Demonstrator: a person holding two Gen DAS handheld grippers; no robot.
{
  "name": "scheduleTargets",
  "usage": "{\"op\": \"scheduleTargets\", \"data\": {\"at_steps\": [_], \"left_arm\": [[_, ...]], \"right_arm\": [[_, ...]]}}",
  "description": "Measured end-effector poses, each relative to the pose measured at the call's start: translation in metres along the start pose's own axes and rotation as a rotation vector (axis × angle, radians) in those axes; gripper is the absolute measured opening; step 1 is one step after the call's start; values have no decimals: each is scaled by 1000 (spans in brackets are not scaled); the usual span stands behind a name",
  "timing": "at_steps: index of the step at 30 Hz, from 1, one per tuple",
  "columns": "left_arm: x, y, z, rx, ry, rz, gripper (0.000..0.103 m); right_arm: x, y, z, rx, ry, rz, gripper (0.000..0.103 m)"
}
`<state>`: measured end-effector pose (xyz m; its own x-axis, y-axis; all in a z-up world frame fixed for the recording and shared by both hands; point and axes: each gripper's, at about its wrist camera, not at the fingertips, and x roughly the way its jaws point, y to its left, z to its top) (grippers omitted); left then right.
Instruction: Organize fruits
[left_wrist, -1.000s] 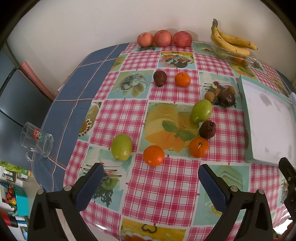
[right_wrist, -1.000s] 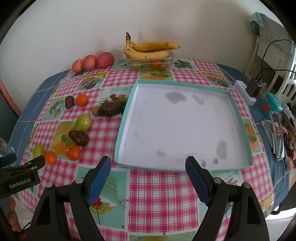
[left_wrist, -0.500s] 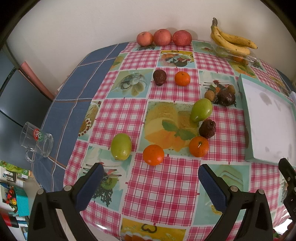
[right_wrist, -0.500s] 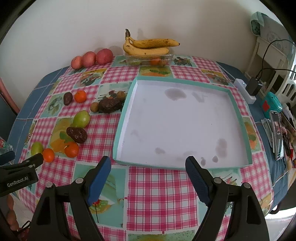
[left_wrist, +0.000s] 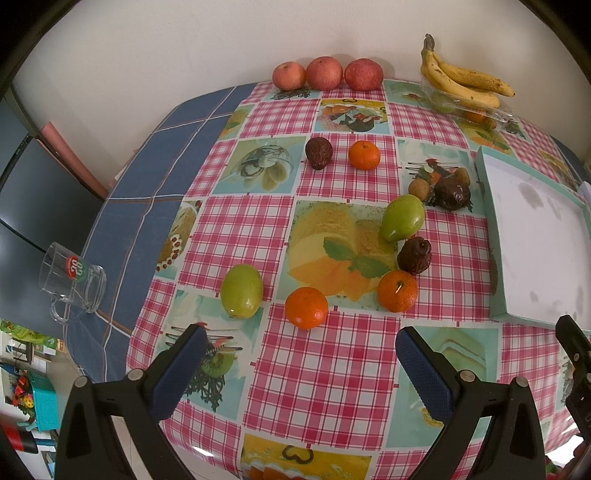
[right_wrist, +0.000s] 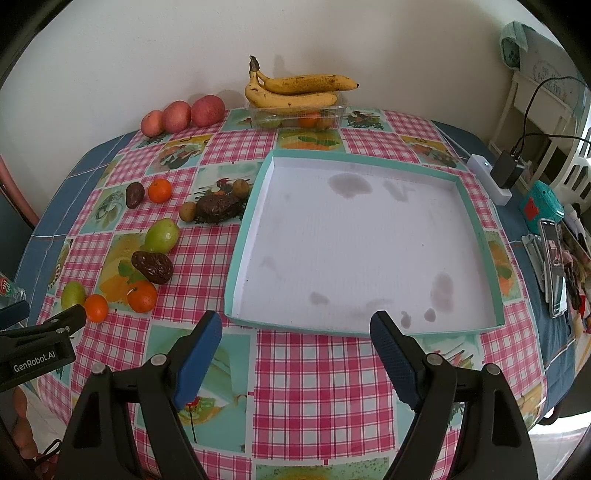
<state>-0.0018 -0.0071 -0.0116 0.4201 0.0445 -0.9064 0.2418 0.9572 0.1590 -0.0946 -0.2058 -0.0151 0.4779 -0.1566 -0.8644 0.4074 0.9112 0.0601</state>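
You have not begun moving anything yet, by the look of it: the white tray (right_wrist: 362, 243) with the teal rim holds no fruit, only faint stains. Your left gripper (left_wrist: 301, 363) hangs over the near table edge with its jaws spread wide and nothing between them, and your right gripper (right_wrist: 295, 350) stands the same way, wide apart and holding nothing, just short of the tray's near rim. All the loose fruit lies on the checked tablecloth (left_wrist: 325, 376) at about nine o'clock of the tray: seen from the left wrist, the nearest orange (left_wrist: 306, 308) sits at twelve o'clock of your left gripper, a green mango (left_wrist: 241, 290) at eleven, a second orange (left_wrist: 397, 290) at one. Farther back, three apples (left_wrist: 327, 73) line the wall and bananas (right_wrist: 295, 90) rest on a clear box. Every piece is left to sort, I judge.
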Motion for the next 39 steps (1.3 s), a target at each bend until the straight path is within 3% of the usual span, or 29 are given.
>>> {"op": "scheduleTargets", "data": {"at_steps": [17, 23, 25, 30, 34, 39], "left_arm": [[3, 2, 1, -3, 15, -37, 103], [5, 29, 11, -87, -9, -87, 103], [6, 44, 13, -129, -32, -130, 103], [4, 73, 20, -157, -118, -140, 103], [2, 101, 25, -212, -203, -217, 103], [0, 110, 32, -127, -269, -171, 103]], "right_arm": [[3, 1, -2, -1, 7, -2, 83], [7, 12, 7, -50, 9, 19, 83], [7, 17, 14, -69, -10, 25, 83], [14, 20, 33, -42, -17, 105, 83], [17, 26, 48, -23, -40, 123, 83], [17, 44, 64, -28, -78, 184, 83]]}}
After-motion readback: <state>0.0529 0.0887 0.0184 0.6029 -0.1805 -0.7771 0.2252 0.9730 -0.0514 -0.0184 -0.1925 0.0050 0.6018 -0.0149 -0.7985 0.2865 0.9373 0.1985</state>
